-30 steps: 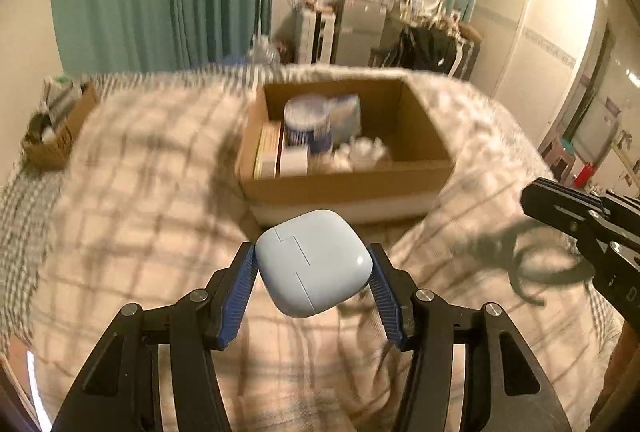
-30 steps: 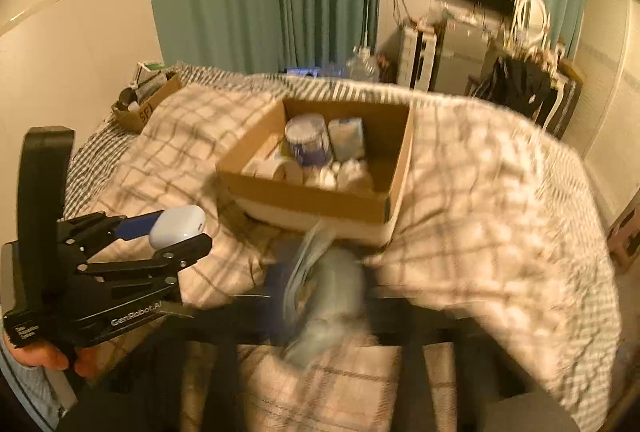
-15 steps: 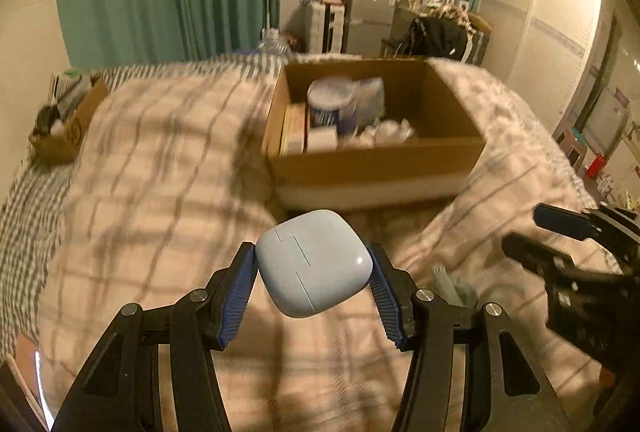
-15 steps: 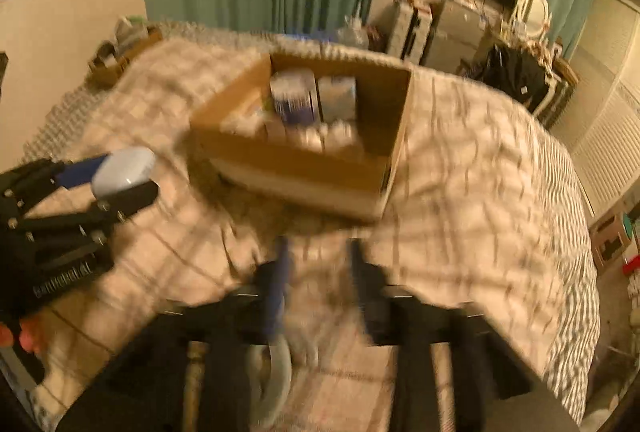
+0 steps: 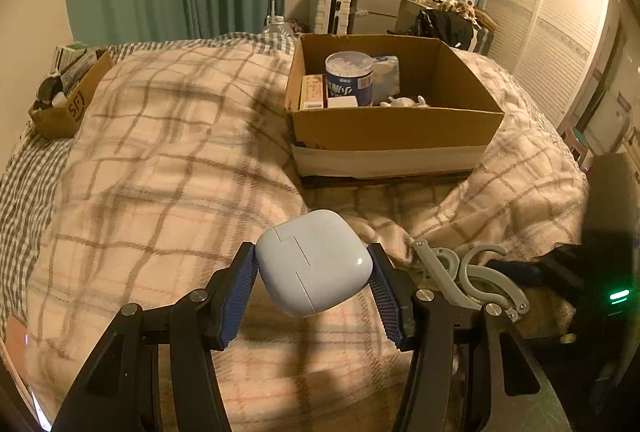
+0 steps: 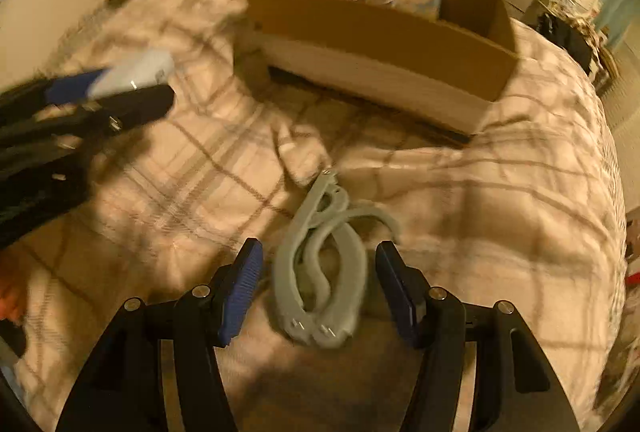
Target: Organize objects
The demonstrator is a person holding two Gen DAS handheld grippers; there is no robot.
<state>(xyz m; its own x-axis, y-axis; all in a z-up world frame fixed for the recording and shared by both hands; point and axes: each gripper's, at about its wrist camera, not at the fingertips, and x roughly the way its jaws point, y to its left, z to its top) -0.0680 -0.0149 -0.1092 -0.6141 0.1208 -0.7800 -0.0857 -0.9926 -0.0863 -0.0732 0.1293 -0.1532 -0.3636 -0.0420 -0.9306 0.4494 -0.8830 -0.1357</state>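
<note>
- The right gripper [image 6: 318, 274] has dropped over the grey hooks [image 6: 320, 264] near the bed's front edge, jaws just opening, hooks between, untouched.
- Left gripper [image 5: 314, 282] clamps the white case [image 5: 314, 268].
- Centre the pads before squeezing.

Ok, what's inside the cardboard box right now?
In the cardboard box: a round tub, a soft white pack behind it, a narrow carton, a small white box and something white. The near wall hides the floor.
</note>
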